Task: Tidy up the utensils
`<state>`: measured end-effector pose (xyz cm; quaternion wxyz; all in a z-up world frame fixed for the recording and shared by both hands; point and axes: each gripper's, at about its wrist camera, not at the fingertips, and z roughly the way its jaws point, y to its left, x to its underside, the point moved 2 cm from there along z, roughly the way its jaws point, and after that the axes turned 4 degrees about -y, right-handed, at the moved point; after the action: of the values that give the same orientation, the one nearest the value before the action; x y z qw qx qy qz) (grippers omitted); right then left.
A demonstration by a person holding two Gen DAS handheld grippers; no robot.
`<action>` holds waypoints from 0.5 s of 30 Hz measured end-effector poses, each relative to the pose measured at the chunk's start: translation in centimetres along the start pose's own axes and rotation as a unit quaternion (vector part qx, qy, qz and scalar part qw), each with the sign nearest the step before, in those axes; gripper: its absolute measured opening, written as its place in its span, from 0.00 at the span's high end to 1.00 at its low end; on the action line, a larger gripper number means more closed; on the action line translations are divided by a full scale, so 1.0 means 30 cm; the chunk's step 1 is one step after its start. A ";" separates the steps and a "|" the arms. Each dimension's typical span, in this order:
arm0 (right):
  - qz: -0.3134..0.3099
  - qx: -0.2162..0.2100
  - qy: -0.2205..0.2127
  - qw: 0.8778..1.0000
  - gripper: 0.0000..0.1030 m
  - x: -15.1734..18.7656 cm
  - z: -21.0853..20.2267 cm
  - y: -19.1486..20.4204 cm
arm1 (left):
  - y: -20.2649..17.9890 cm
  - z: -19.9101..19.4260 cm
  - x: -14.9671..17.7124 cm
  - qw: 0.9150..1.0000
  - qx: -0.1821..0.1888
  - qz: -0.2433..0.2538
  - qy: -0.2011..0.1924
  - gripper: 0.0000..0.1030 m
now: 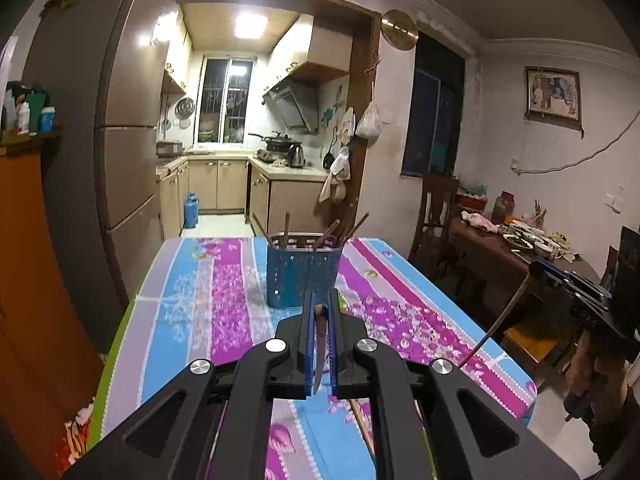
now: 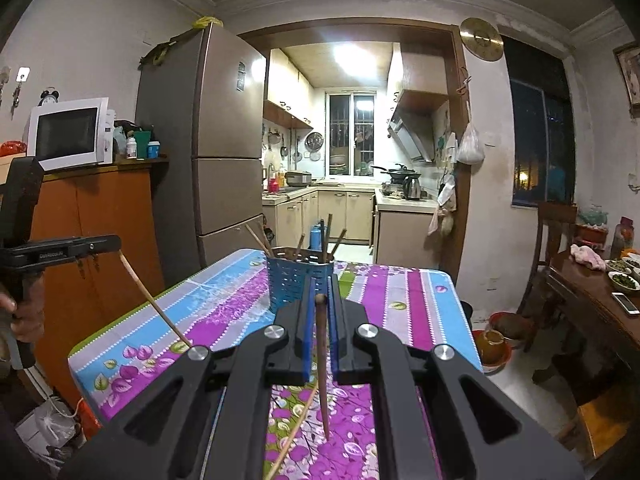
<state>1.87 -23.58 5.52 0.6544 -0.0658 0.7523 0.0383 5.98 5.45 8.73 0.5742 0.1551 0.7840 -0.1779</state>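
A blue perforated utensil holder (image 1: 302, 276) stands on the flowered tablecloth and holds several brown chopsticks; it also shows in the right wrist view (image 2: 299, 282). My left gripper (image 1: 320, 308) is shut on a dark brown chopstick (image 1: 320, 344), held above the table just short of the holder. My right gripper (image 2: 320, 300) is shut on a brown chopstick (image 2: 322, 364) that hangs down toward the cloth. In the right wrist view the left gripper (image 2: 116, 246) shows at the left with its chopstick (image 2: 154, 300). A loose chopstick (image 2: 294, 432) lies on the cloth.
The table (image 1: 192, 304) has a striped pink, blue and purple cloth. A fridge (image 2: 216, 148) and an orange cabinet (image 2: 100, 232) with a microwave (image 2: 70, 132) stand to the left. A wooden dining table (image 2: 592, 300) with dishes and chairs stands to the right.
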 end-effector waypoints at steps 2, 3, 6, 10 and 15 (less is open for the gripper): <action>0.000 -0.006 -0.004 1.000 0.95 -0.030 0.024 0.004 | -0.001 0.013 -0.040 1.000 0.000 0.006 -0.014 0.93; -0.002 -0.011 -0.010 1.000 0.95 -0.066 0.050 0.007 | 0.000 0.022 -0.065 1.000 0.002 0.006 -0.021 0.93; 0.001 -0.020 -0.024 1.000 0.95 -0.161 0.121 0.003 | 0.014 0.071 -0.174 0.999 0.016 -0.002 -0.042 0.93; 0.022 -0.029 -0.057 0.998 0.95 -0.340 0.242 -0.015 | 0.016 0.188 -0.349 0.997 0.011 0.010 -0.076 0.93; 0.037 -0.021 -0.108 0.993 0.95 -0.550 0.392 -0.029 | 0.050 0.373 -0.574 0.995 0.000 -0.008 -0.103 0.93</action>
<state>15.75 -21.94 20.21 0.7287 -0.0470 0.6779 0.0855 21.16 1.01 21.93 0.6508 0.1298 0.7216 -0.1973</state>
